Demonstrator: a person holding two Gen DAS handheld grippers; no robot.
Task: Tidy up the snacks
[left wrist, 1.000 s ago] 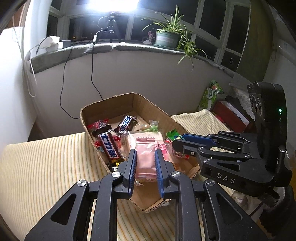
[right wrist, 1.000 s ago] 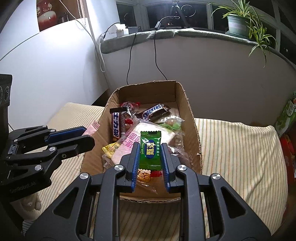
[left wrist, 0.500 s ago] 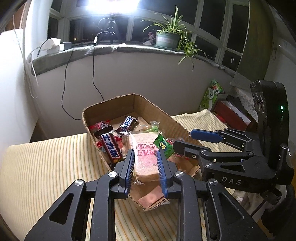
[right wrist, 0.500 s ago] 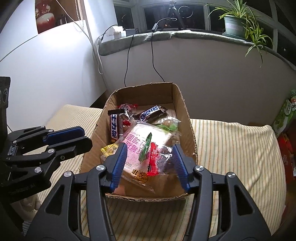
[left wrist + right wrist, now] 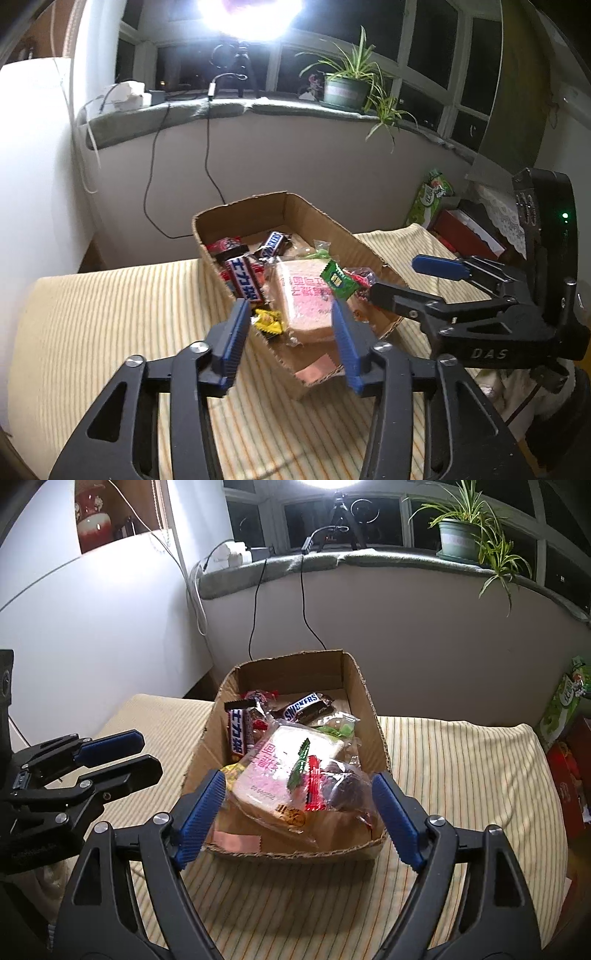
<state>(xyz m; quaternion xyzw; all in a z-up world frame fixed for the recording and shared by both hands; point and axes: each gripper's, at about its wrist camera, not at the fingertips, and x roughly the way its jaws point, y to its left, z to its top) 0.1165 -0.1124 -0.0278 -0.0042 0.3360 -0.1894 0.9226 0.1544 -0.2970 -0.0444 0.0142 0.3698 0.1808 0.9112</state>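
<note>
Nearest the lens, left gripper (image 5: 290, 336) with blue ribbed pads, jaws just been spreading and now parted with nothing pinched; hovering at the near end of the open brown cardboard box (image 5: 384, 258), lined up over the clear-wrapped pink-printed bread slice (image 5: 306, 306) but pads off it; looks like a fresh let-go, not a pickup. Same deal for the right gripper (image 5: 297, 806): jaws just been widening, now well apart, framing the box's near end without touching a thing; seen from the left wrist view, parked just beside the box's right wall.

Inside the box, so snacks already where they belong, probably: bread slice lying flat on top of the pile; small green sachet (image 5: 338, 278) resting on its far corner, standing on edge in the right view; red sachet (image 5: 314, 784) just beside it; yellow candy wrapper (image 5: 267, 322) tucked against the left wall; white-and-blue chocolate bar (image 5: 245, 280) leaning along that wall; dark Snickers bar (image 5: 304, 709) at the far end. Box on a cream striped cushion (image 5: 110, 332), likely soft enough to let it rock.

Farther back, windowsill with a potted spider plant (image 5: 349, 86) and a glaring lamp.
</note>
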